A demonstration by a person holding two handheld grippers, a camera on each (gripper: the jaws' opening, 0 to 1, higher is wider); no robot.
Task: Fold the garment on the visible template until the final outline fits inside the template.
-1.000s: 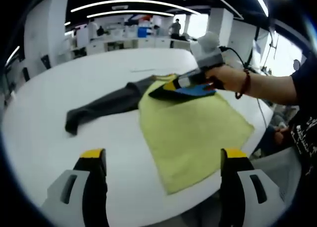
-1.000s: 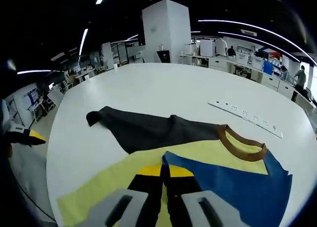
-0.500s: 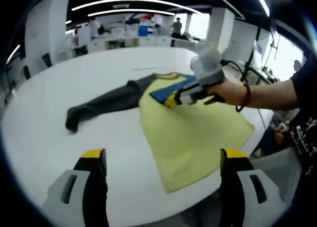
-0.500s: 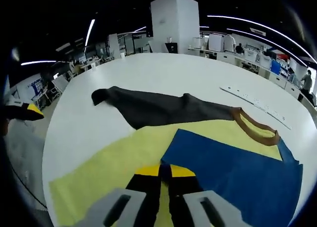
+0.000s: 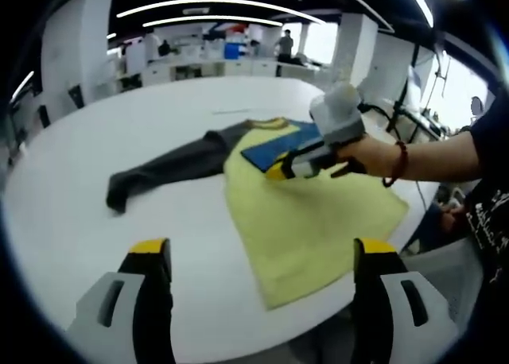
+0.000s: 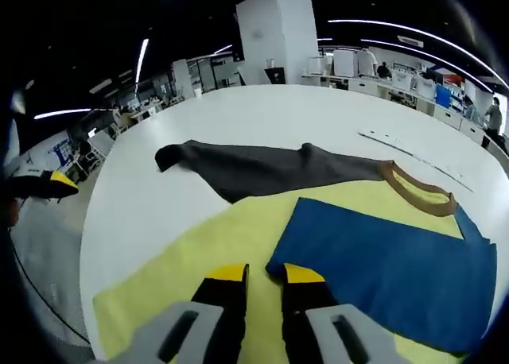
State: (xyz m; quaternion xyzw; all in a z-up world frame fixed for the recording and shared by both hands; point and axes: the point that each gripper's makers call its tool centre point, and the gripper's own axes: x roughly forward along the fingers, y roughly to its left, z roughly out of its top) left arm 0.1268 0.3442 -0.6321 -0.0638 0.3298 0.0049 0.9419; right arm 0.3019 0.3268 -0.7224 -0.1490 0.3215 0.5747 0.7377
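A garment lies flat on the white table (image 5: 79, 141), with a yellow body (image 5: 310, 213), a dark grey sleeve (image 5: 167, 169) stretched out sideways and a blue sleeve (image 5: 282, 145) folded across the chest. The right gripper view shows the yellow body (image 6: 191, 253), grey sleeve (image 6: 262, 169), blue sleeve (image 6: 390, 253) and brown collar (image 6: 417, 191). My right gripper (image 6: 264, 275) has its jaws slightly apart at the blue sleeve's corner, which lies flat on the yellow cloth. A hand holds this gripper (image 5: 280, 171) over the shirt. My left gripper (image 5: 262, 253) hovers wide open above the table, near the hem.
A long white strip (image 6: 406, 145) lies on the table (image 6: 262, 114) beyond the collar. The table's rounded edge runs close to the hem. Desks, pillars and people stand far behind. The person's arm (image 5: 429, 157) and dark shirt are at the right. The left gripper's yellow tip (image 6: 44, 181) shows.
My right gripper carried the blue sleeve across the yellow body, laid it flat and parted its jaws, letting go. The left gripper has stayed where it was.
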